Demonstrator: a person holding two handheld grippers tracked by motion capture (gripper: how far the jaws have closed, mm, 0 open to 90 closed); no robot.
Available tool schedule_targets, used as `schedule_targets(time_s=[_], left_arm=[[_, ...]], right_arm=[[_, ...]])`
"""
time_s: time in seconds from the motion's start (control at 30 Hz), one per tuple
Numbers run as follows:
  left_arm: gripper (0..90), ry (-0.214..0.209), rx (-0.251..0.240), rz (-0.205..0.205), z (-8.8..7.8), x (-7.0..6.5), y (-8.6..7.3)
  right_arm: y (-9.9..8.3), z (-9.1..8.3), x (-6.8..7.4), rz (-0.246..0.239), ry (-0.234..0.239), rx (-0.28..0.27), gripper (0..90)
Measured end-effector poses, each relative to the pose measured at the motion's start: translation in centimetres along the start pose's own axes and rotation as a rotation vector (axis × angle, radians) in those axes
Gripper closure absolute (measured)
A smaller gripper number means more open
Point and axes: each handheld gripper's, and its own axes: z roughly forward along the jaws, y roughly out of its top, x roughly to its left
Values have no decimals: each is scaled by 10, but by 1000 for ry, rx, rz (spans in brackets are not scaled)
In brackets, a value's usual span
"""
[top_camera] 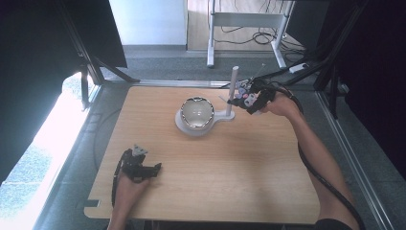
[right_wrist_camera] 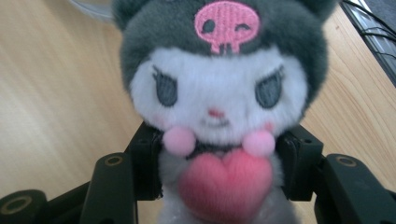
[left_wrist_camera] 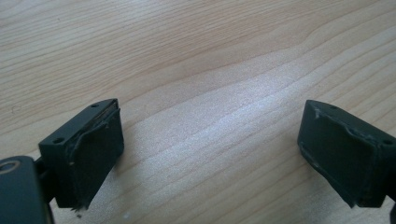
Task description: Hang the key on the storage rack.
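My right gripper (top_camera: 242,100) is shut on a small plush toy (right_wrist_camera: 219,98) with a grey hood, a pink skull mark, a white face and a pink heart. In the high view the plush toy (top_camera: 242,92) hangs above the table's far right, beside a white upright post (top_camera: 232,91). The post rises from a white stand (top_camera: 184,125) that carries a round glass bowl (top_camera: 197,111). My left gripper (top_camera: 152,168) rests near the table's front left, open, with bare wood between its pads (left_wrist_camera: 95,154).
The wooden table (top_camera: 230,167) has open surface across its middle and front. Dark curtains and black stand legs (top_camera: 91,67) flank the table. A white desk frame (top_camera: 249,21) and cables lie on the floor beyond.
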Motion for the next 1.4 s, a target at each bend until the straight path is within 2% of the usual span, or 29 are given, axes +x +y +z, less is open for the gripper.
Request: schedule_targets(time_s=[0.13,0.37,0.47,0.53,0.6,0.73,0.83,0.9,1.4], left_arm=[[69,0,0,0,0,0,0],[69,0,0,0,0,0,0],[69,-1,1,0,0,0,0],[69,0,0,0,0,0,0],[69,-1,1,0,0,0,0],[69,0,0,0,0,0,0],[69,0,1,0,0,0,0],[69,0,0,0,0,0,0],[69,0,1,1,0,0,0]], right_arm=[[-3,13,-2,1,-21,-20,425],[1,38,3,-11,-20,-40,385],[3,47,9,-34,-9,-39,339],[3,53,12,-52,-32,-43,256],[2,55,13,-51,-40,-41,245],[-2,56,14,-43,-33,-51,192],[-6,54,14,-29,-65,-54,130],[-9,51,13,-21,-89,-60,130],[-28,39,19,-18,-87,-91,122]])
